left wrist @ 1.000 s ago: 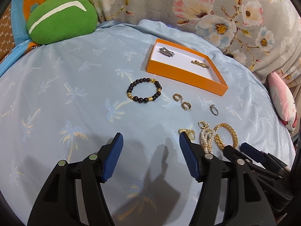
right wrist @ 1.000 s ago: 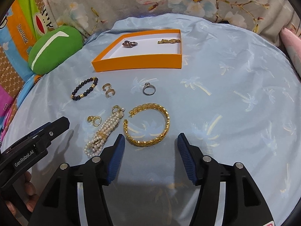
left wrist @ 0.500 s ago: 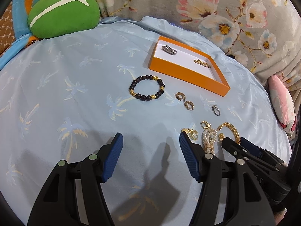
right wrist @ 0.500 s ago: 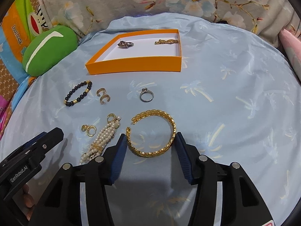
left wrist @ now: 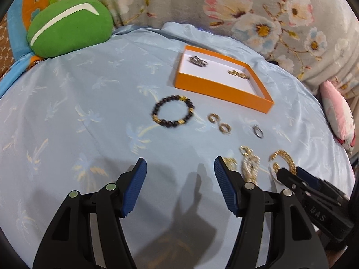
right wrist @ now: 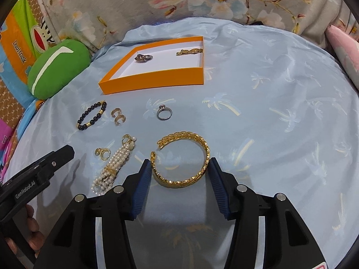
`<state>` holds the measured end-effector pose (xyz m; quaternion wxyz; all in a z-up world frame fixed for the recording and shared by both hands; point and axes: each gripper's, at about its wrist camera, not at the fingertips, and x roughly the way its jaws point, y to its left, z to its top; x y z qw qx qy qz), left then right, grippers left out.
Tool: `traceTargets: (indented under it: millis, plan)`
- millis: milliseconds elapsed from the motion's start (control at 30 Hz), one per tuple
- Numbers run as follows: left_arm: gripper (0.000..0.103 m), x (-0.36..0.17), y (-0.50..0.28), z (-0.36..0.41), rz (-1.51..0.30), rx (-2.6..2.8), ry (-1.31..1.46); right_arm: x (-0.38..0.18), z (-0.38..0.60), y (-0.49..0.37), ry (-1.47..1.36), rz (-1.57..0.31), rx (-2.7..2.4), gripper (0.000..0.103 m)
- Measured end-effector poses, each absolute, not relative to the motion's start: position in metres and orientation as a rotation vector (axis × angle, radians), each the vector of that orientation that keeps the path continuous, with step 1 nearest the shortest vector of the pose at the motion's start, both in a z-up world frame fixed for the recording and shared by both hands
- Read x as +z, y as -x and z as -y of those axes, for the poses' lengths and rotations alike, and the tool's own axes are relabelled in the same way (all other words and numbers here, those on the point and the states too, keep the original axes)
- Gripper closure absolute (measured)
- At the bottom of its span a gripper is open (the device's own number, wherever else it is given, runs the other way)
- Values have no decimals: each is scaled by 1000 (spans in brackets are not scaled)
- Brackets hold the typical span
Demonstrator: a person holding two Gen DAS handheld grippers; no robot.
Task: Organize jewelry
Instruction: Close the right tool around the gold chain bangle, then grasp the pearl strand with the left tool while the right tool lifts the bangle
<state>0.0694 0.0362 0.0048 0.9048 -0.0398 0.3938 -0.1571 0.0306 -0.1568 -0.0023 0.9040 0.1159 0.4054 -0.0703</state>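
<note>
The gold bangle (right wrist: 182, 159), lying flat on the bed (right wrist: 280, 116) near its front edge with its gap turned away, is bracketed by the parted jaws of the right gripper (right wrist: 178, 168), while the left gripper (left wrist: 180, 186), also parted, is held farther off.

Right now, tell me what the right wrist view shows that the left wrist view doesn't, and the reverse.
Only the right wrist view shows the whole gold cuff bracelet lying between the open right claw's fingers, plus the small gold ring in full.

Only the left wrist view shows the open left claw over bare sheet, holding nothing.

Both show the orange tray with two pieces inside, the black bead bracelet, gold hoop earrings, silver ring, pearl strands and green cushion.
</note>
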Motion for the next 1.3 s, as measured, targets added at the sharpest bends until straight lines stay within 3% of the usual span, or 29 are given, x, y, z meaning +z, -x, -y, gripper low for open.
traceTargets:
  millis: [133,400,533,600,733,867,1300]
  plan:
    - [34,8,-51,-12,-809,-394,50,-2,164,-21,-248,-837,-158,52]
    - [36,-4,-46,32,-856,-441,-33,-3,185,-3,-292,-825,-185,52]
    - [47,-6,-49,38,-855,-428,-45,-3,192,-1,-313,-823,-183,52]
    - [64,-6,-49,38,-855,-442,-43,-3,192,-3,-309,-825,-179,52]
    - [85,-6,-48,35,-865,-466,-15,-4,192,-3,-313,-823,-172,52]
    - [90,-5,-46,35,-858,-480,-3,-4,192,-2,-313,-821,-170,52]
    - [91,25,-40,16,-781,-474,32,8,182,-1,-288,-775,-138,52]
